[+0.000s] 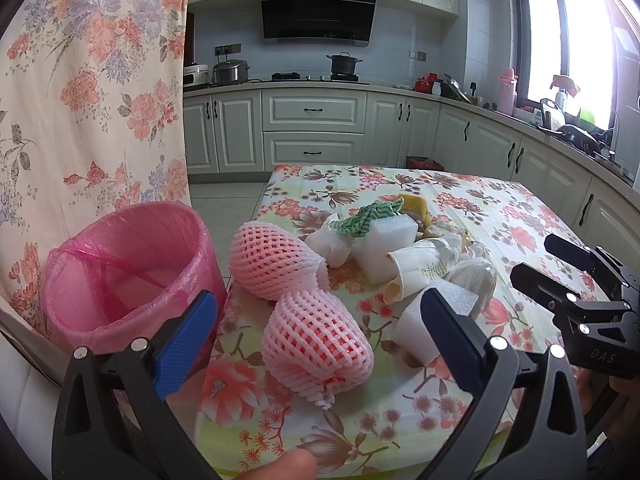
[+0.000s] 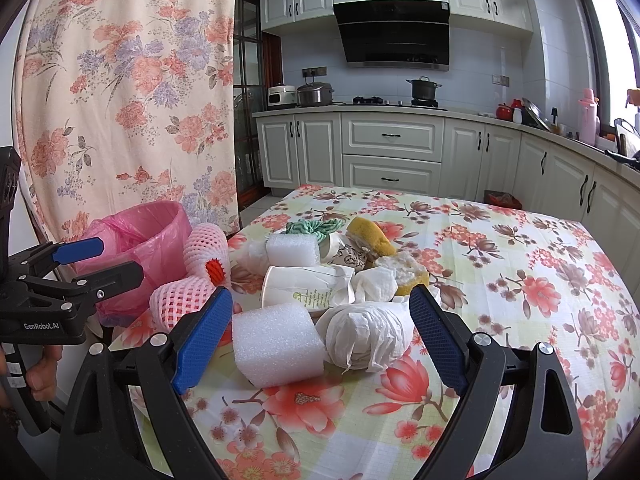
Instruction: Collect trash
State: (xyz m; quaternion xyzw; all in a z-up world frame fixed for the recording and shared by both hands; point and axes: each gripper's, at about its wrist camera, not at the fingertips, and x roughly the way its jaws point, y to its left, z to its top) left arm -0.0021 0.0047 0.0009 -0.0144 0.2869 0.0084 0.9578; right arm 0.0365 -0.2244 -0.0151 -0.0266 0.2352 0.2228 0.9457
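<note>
A pile of trash lies on the floral table point(image 1: 500, 200): two pink foam fruit nets point(image 1: 316, 340) point(image 1: 272, 260), white foam blocks point(image 2: 278, 344) point(image 1: 386, 244), a crumpled tissue ball point(image 2: 368, 334), crushed paper cups point(image 2: 304, 286), a yellow sponge point(image 2: 370, 234) and a green-white cloth point(image 1: 372, 216). A pink-lined bin point(image 1: 124, 276) stands left of the table. My left gripper point(image 1: 320, 324) is open, its fingers on either side of the nearer net. My right gripper point(image 2: 322, 332) is open around the near foam block and tissue ball. Both are empty.
A floral curtain point(image 1: 92, 92) hangs behind the bin. White kitchen cabinets point(image 1: 312, 128), a stove with a pot point(image 1: 342, 64) and a cluttered counter point(image 1: 560, 116) stand beyond the table. The right gripper shows at the right in the left wrist view point(image 1: 560, 276).
</note>
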